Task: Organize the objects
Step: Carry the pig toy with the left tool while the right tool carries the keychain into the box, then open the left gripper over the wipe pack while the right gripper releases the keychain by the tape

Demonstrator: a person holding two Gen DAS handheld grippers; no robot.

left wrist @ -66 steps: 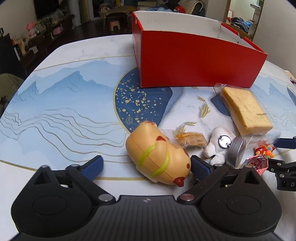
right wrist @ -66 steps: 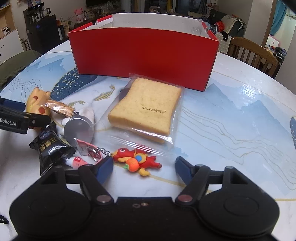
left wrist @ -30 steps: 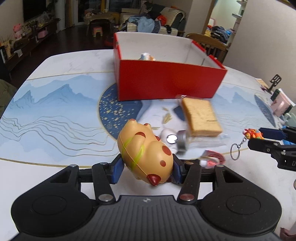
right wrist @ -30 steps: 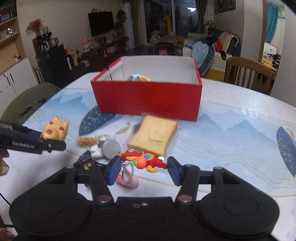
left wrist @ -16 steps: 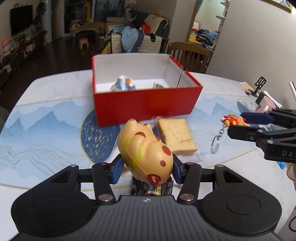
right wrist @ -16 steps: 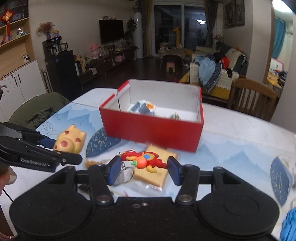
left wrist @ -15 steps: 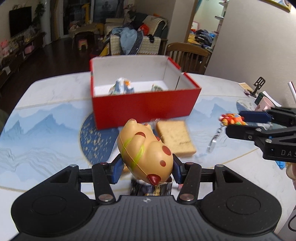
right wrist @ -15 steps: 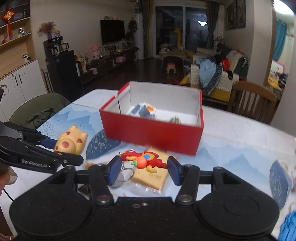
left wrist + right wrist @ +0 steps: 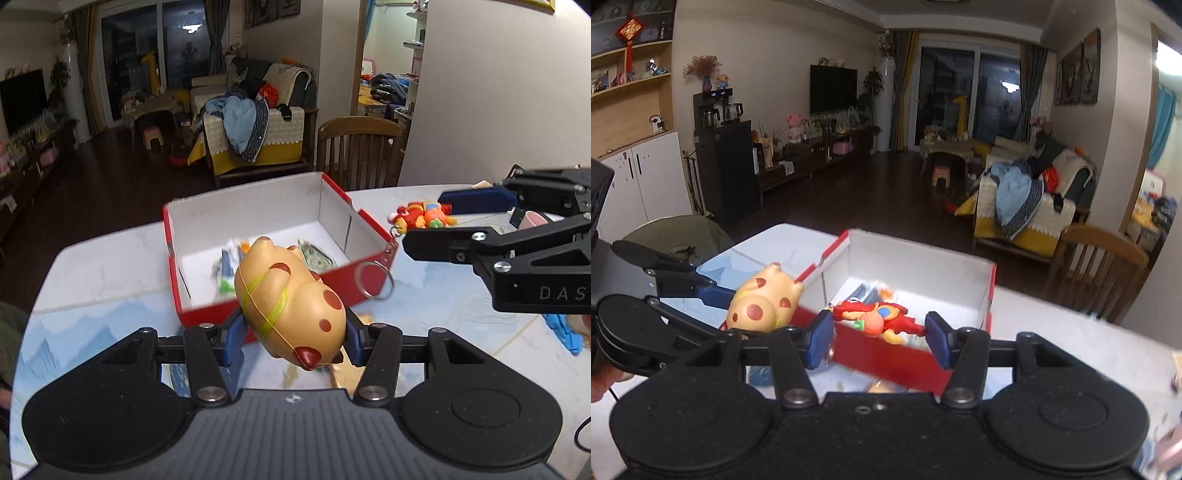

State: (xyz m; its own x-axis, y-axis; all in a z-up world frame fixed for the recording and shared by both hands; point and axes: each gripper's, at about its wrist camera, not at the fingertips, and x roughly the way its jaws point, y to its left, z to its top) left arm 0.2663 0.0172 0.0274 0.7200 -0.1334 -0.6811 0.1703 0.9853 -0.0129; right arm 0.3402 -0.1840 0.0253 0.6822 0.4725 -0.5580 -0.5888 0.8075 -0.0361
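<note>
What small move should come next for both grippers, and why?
Probably carry both a little forward over the red box, then open. The left gripper holds the yellow toy and the right gripper holds the red keychain, both near its front wall.

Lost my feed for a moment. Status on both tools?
Left tool shut on pig toy, right tool shut on keychain. Both held at red box. Nothing blocking.

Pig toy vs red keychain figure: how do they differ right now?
The pig toy is tan, rounded and bulky, filling the left gripper. The red keychain figure is flat and multicolored, spans the right gripper, and dangles a metal ring. Both are held aloft near the red box.
</note>
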